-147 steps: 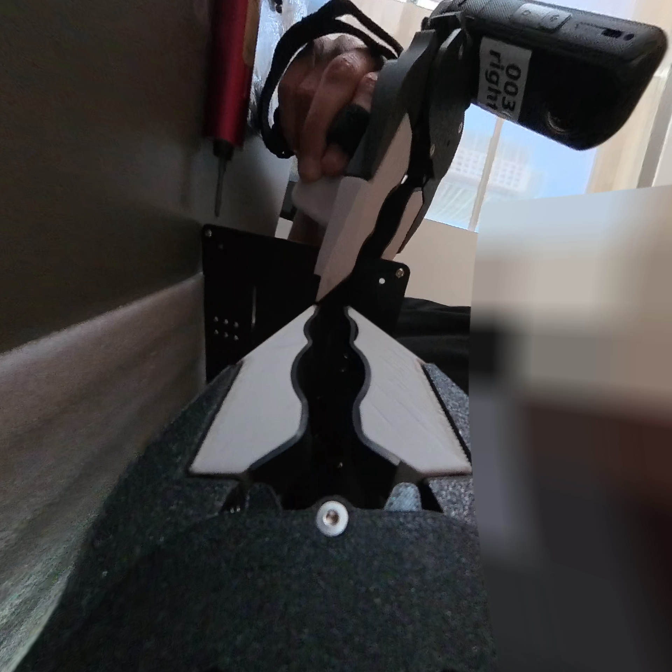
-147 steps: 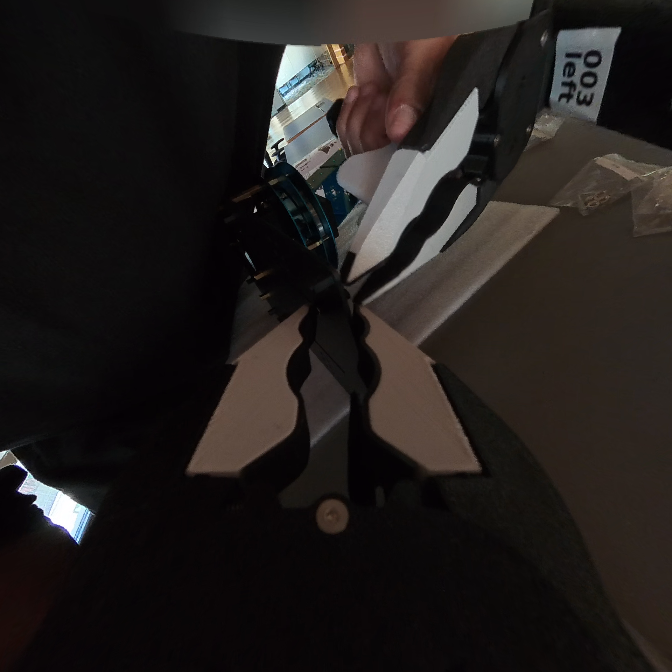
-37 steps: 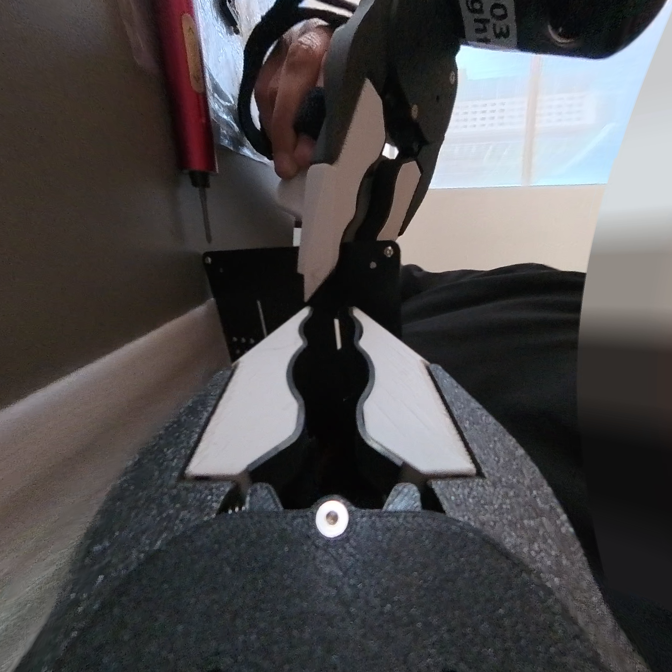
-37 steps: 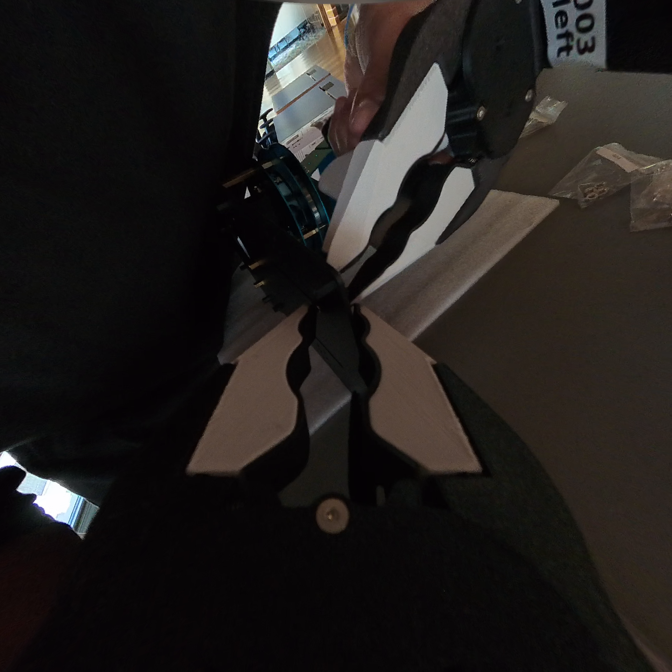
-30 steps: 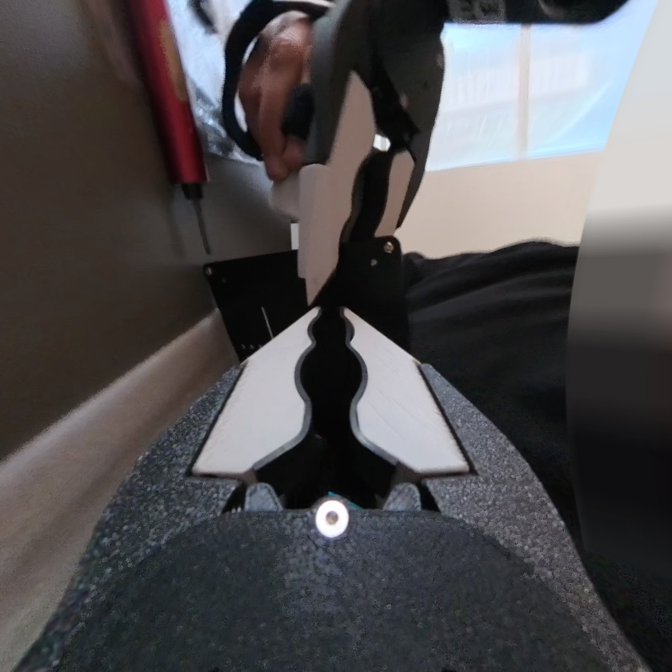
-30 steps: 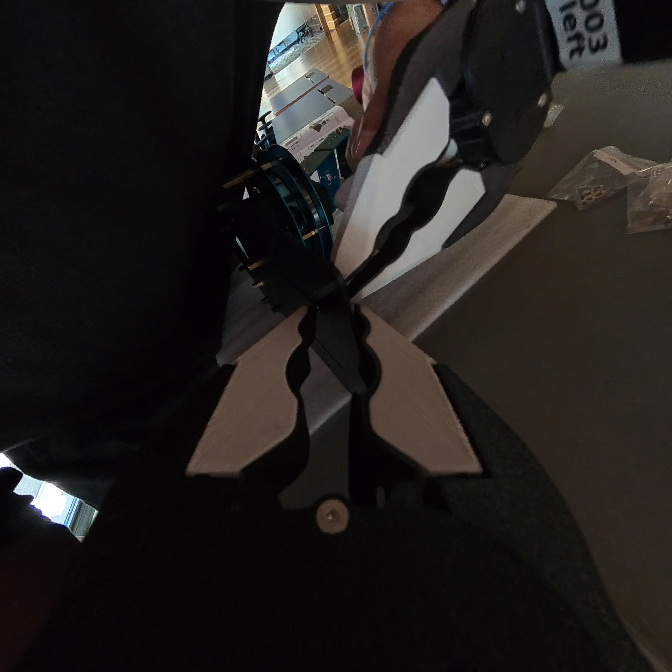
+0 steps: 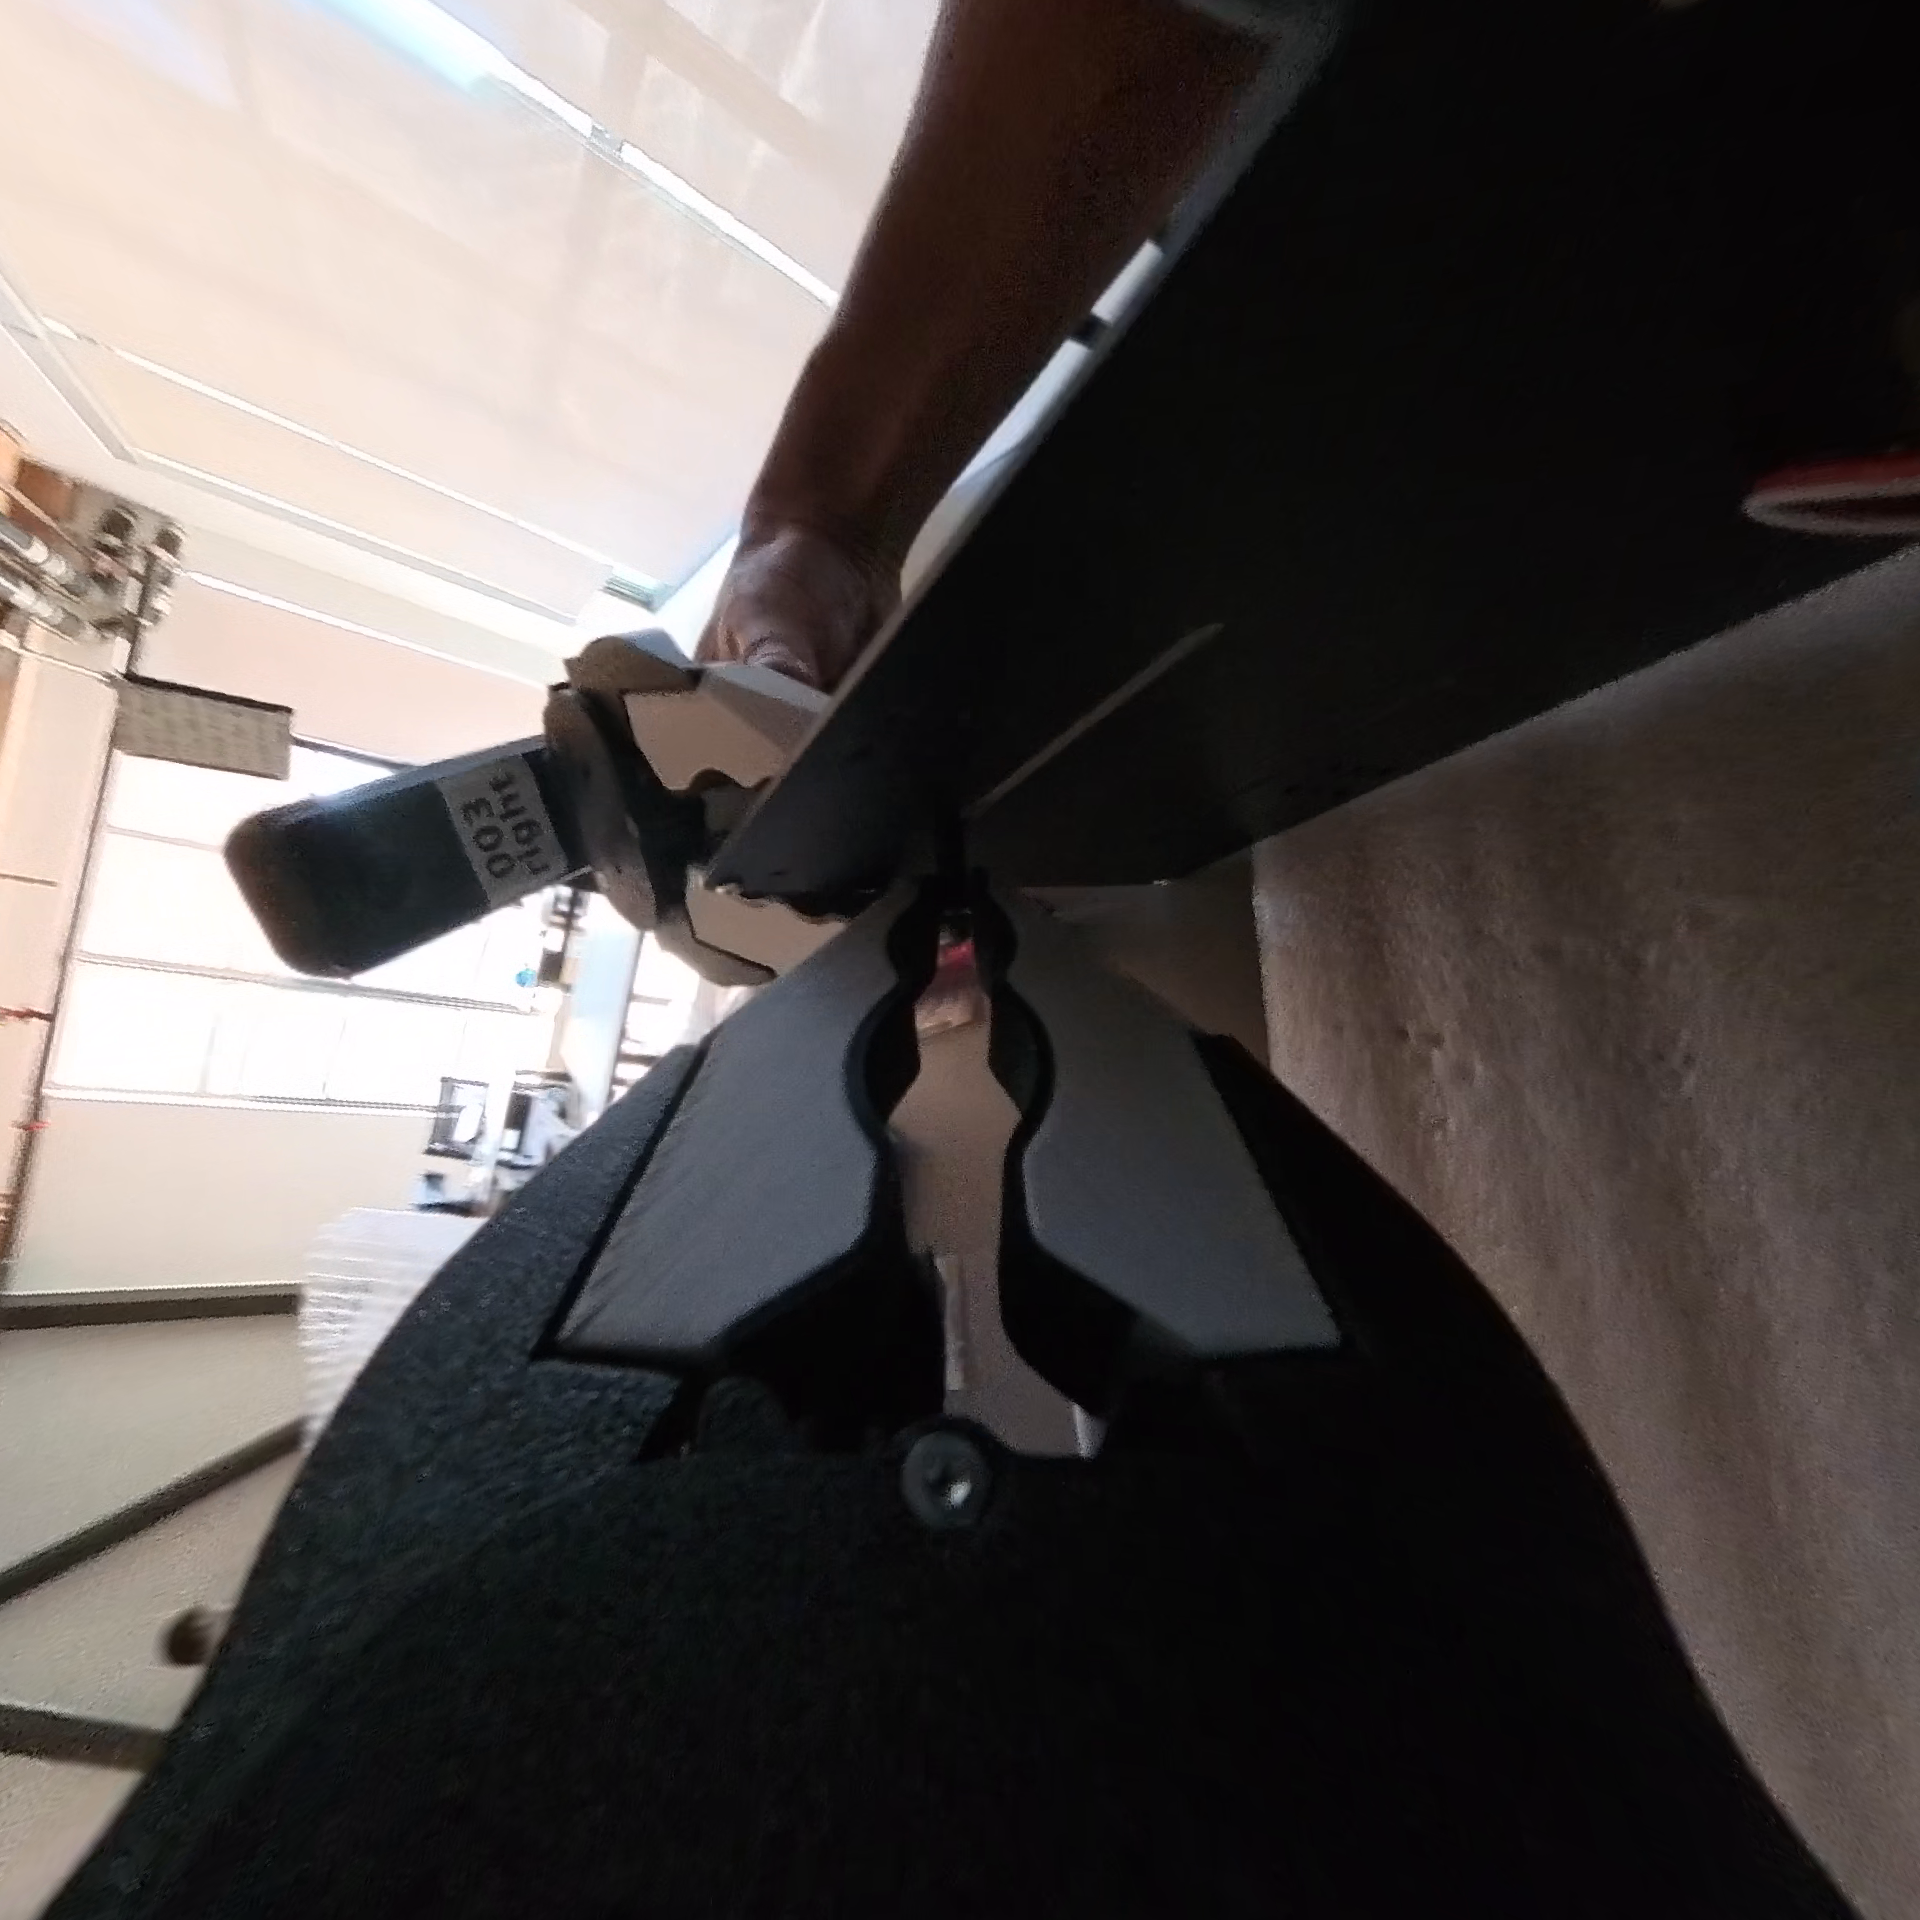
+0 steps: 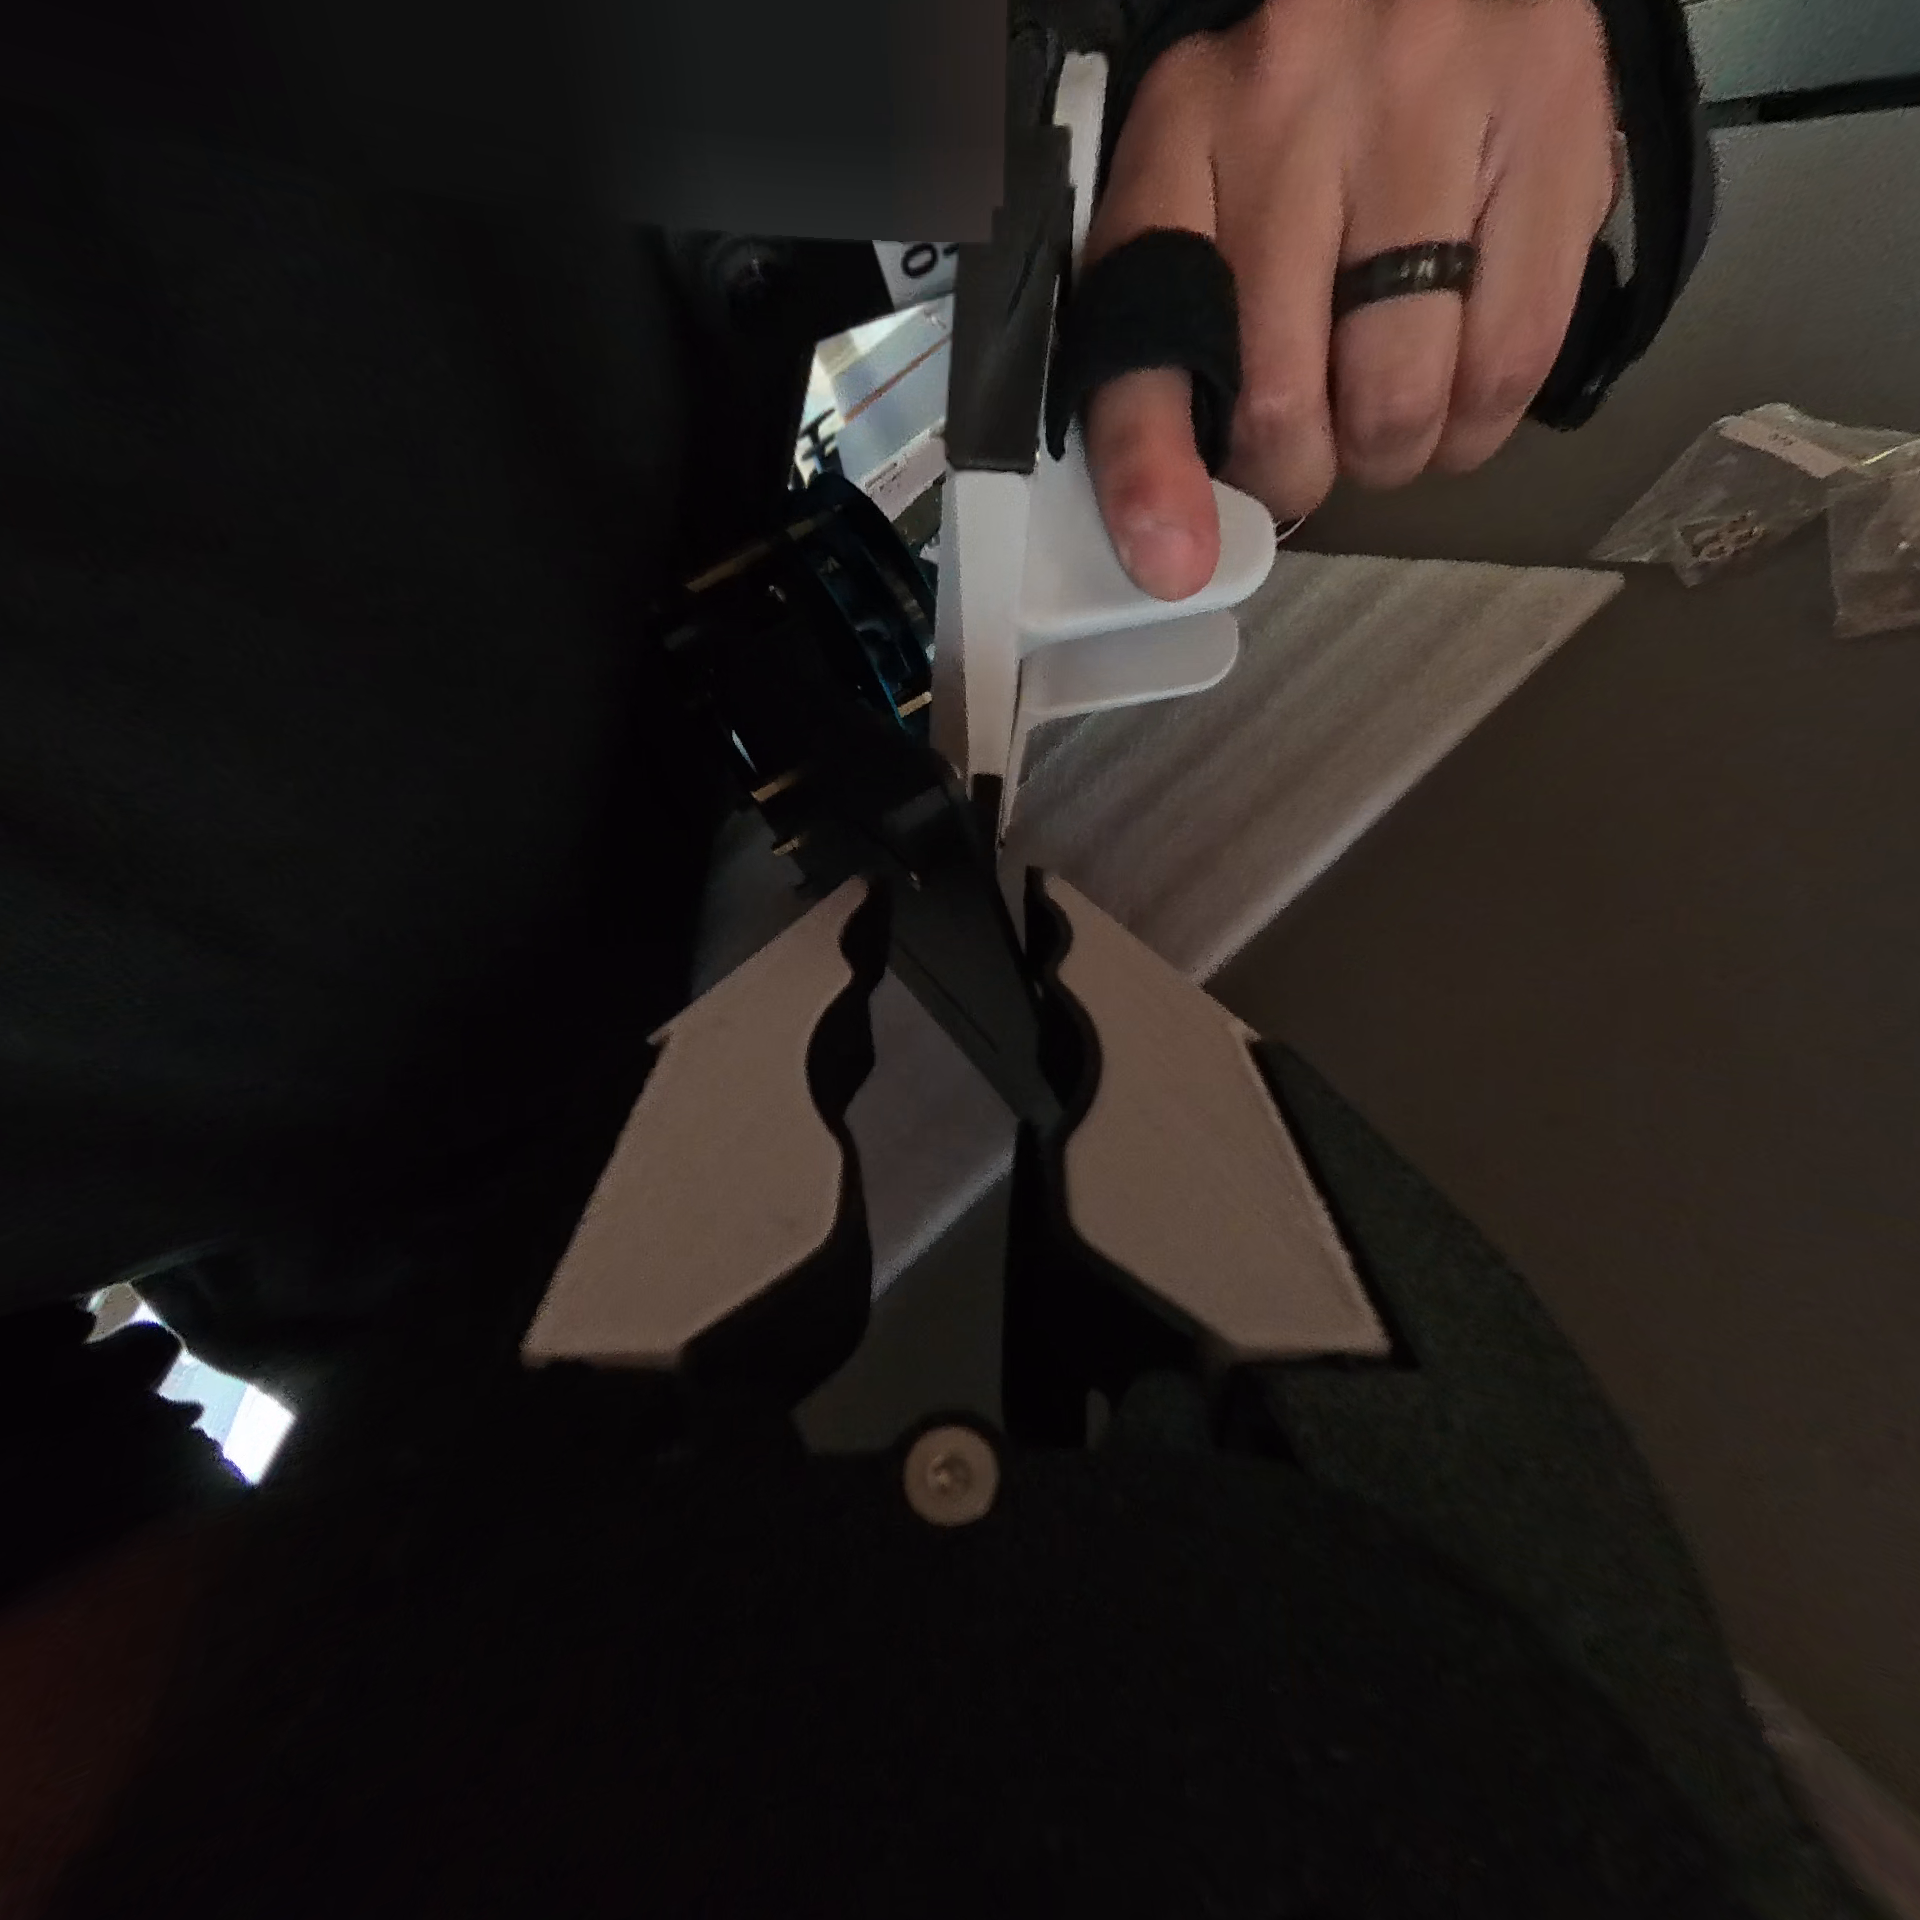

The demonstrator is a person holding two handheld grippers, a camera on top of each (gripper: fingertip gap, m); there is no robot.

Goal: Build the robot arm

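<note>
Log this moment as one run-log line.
left gripper: shut on black plate | right gripper: shut on same plate's edge | plate tilted, held off the table | bags on table

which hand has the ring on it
The left hand, seen in the right wrist view: a dark band sits on one finger. What shows of the right hand has no ring.

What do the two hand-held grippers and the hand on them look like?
Each hand-held gripper has pale wedge-shaped fingers with wavy black inner edges, a grainy black body and a silver screw. The hand wears a dark ring, a black finger loop and a black strap.
</note>
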